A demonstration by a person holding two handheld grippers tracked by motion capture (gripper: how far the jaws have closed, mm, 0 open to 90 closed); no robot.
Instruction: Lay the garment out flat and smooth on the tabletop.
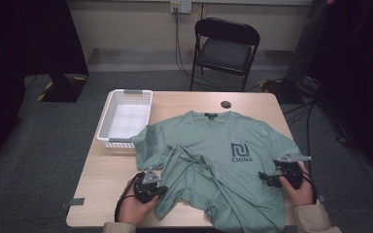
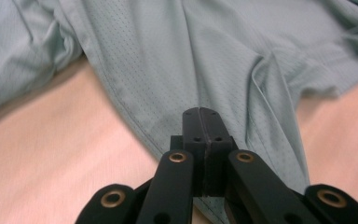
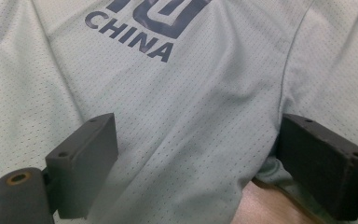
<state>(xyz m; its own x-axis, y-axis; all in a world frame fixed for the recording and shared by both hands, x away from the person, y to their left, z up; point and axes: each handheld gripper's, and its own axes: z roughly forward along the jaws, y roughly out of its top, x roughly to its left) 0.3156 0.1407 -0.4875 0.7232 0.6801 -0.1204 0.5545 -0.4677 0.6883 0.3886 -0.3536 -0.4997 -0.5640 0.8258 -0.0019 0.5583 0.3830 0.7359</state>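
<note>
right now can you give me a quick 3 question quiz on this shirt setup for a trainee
1. True or false: the left gripper has its jaws shut at the hem of the green t-shirt.
2. Multiple choice: where does the white basket stand? A) on the folding chair B) at the table's far left corner, beside the shirt's sleeve C) on the floor
3. Fill in: the right gripper has its jaws ____ with shirt fabric lying between them.

Key: 1 true; 2 B; 3 open. The left jaws meet at the hem edge; whether cloth is pinched between them cannot be told. The word CHINA is printed on the chest.
</note>
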